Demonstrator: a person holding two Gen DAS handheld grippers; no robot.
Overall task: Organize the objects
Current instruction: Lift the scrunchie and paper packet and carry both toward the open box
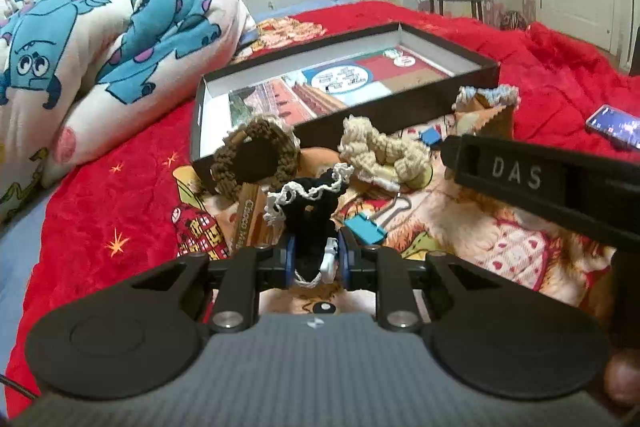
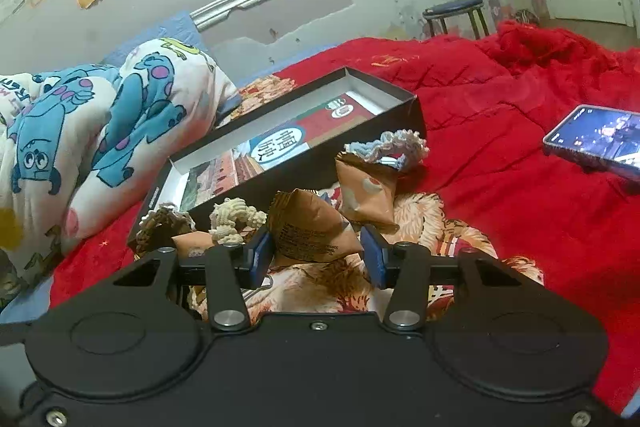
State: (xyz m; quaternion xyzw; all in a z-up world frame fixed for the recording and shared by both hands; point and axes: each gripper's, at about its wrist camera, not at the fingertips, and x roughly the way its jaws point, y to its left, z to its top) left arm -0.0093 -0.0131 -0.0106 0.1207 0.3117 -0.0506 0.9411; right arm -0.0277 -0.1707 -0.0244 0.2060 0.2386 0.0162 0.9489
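Note:
In the left wrist view my left gripper is shut on a black crochet piece with white trim, held just above the bedspread. In the right wrist view my right gripper is shut on a crinkled brown snack packet, with both blue pads against its sides. An open black box with a printed picture inside lies just beyond both grippers. In front of it lie a brown crochet piece, a beige crochet piece and a second brown packet.
A blue binder clip and a chocolate bar wrapper lie near my left gripper. A phone rests on the red bedspread at right. A cartoon-print quilt is bunched at left, and a stool stands by the wall.

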